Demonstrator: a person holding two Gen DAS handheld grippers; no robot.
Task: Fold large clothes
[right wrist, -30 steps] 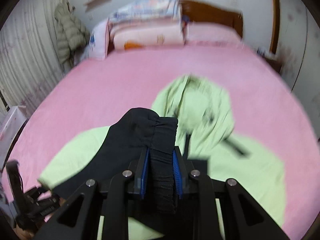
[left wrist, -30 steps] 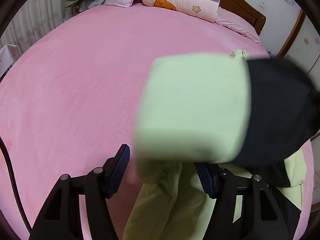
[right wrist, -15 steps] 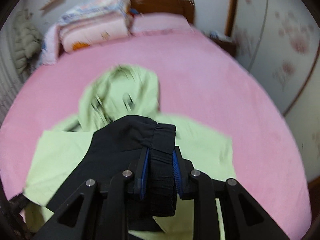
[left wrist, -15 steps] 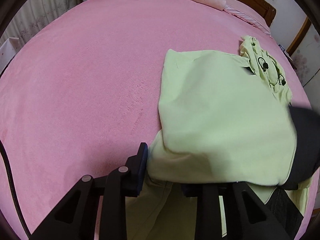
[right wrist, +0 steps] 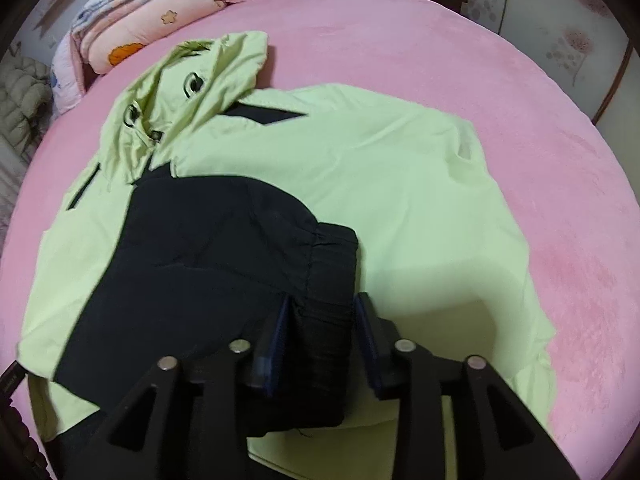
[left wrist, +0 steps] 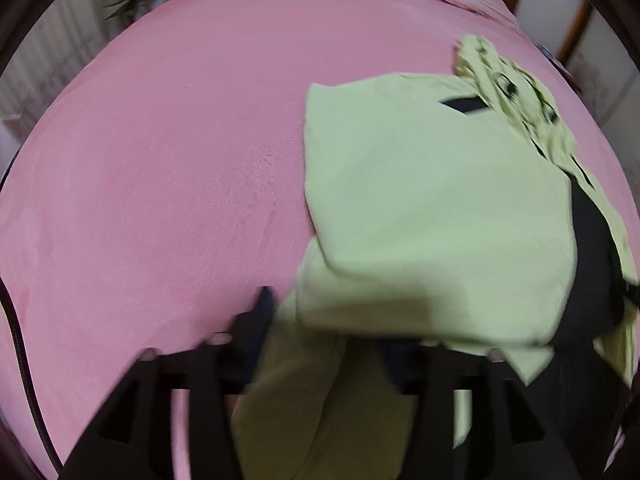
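The right claw (right wrist: 320,324) is sitting nearest, its two blue-padded fingers (right wrist: 276,336) standing a little apart on either side of the black cuff (right wrist: 332,264), so a firm grip cannot be told. The left claw (left wrist: 332,344) is blurring at the frame's bottom with its fingers spread wide and pale green cloth hanging between them. One jacket (right wrist: 360,168) is lying spread on the bed (right wrist: 460,40), pale green with one black sleeve (right wrist: 192,248) folded across its body. Its hood (right wrist: 192,84), printed with two dark eyes, is pointing toward the headboard. Beyond it the pink bedspread is running to one stack of folded quilts (right wrist: 136,24), and one puffy grey coat (right wrist: 20,96) is hanging by the wall.
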